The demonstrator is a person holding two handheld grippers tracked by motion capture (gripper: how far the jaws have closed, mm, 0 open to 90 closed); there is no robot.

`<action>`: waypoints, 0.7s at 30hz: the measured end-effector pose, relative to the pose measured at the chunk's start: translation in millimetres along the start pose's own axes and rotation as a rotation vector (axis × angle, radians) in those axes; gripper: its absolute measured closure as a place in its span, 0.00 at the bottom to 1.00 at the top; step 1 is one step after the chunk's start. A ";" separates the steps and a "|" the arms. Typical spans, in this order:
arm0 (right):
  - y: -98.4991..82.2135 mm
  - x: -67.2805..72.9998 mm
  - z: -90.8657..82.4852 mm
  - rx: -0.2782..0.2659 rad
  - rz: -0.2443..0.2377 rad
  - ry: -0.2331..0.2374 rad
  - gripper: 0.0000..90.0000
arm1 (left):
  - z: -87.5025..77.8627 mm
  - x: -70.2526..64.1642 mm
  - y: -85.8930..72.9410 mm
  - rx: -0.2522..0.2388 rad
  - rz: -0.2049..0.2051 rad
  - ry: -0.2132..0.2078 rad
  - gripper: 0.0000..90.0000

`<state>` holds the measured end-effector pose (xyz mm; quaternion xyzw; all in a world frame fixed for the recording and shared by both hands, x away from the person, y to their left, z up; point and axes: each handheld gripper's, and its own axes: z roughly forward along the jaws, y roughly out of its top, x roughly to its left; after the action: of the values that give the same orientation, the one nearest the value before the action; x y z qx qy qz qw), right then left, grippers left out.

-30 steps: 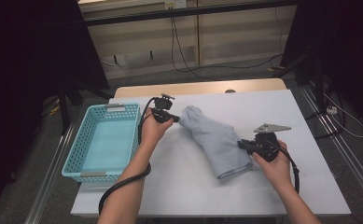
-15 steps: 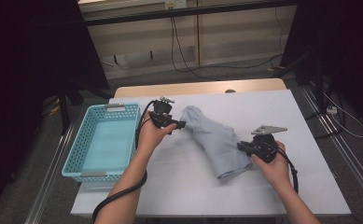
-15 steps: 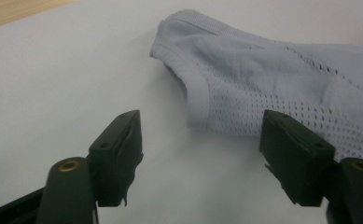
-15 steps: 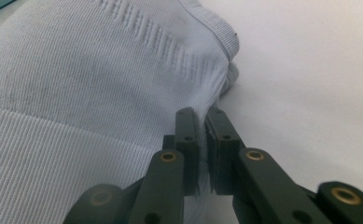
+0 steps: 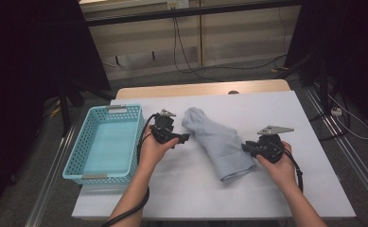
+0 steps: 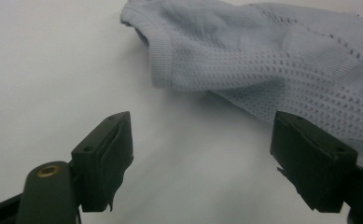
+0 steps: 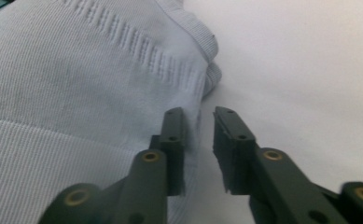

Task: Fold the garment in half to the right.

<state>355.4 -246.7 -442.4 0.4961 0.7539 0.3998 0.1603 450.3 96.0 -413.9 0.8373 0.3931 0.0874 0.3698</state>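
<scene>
A light blue knitted garment (image 5: pixel 219 142) lies folded on the white table (image 5: pixel 290 109), running from the far left to the near right. My left gripper (image 5: pixel 185 137) is just left of the garment's far end and apart from it. Its jaws have just been opening and stand wide, with bare table between them (image 6: pixel 202 140) and the ribbed hem of the garment (image 6: pixel 272 60) ahead. My right gripper (image 5: pixel 246 147) is at the garment's near right edge. Its jaws have just been opening and stand a little apart (image 7: pixel 198 116), beside the garment's edge (image 7: pixel 76 84).
A light blue plastic basket (image 5: pixel 75 161) stands at the table's left side, close to my left hand. Bare white table lies to the right of the garment and in front of it. Cables run across the floor beyond the table's far edge.
My left gripper has let go of the garment's far end, opened wide and drawn back toward the person. The right gripper's jaws have parted slightly; that hand has stayed put.
</scene>
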 end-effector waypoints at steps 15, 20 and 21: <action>-1.2 4.1 -24.7 -0.052 0.022 0.025 0.45 | -6.9 -8.4 -13.5 0.002 0.002 0.003 0.20; -2.6 6.0 -33.7 -0.064 0.021 0.028 0.45 | -6.5 -14.2 -14.6 0.010 0.014 0.000 0.20; -3.1 6.5 -34.5 -0.058 0.011 0.026 0.45 | -6.4 -15.2 -14.8 0.008 0.014 -0.004 0.19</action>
<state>328.6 -256.9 -422.1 0.4901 0.7414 0.4288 0.1624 428.4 94.8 -417.4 0.8416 0.3869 0.0868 0.3667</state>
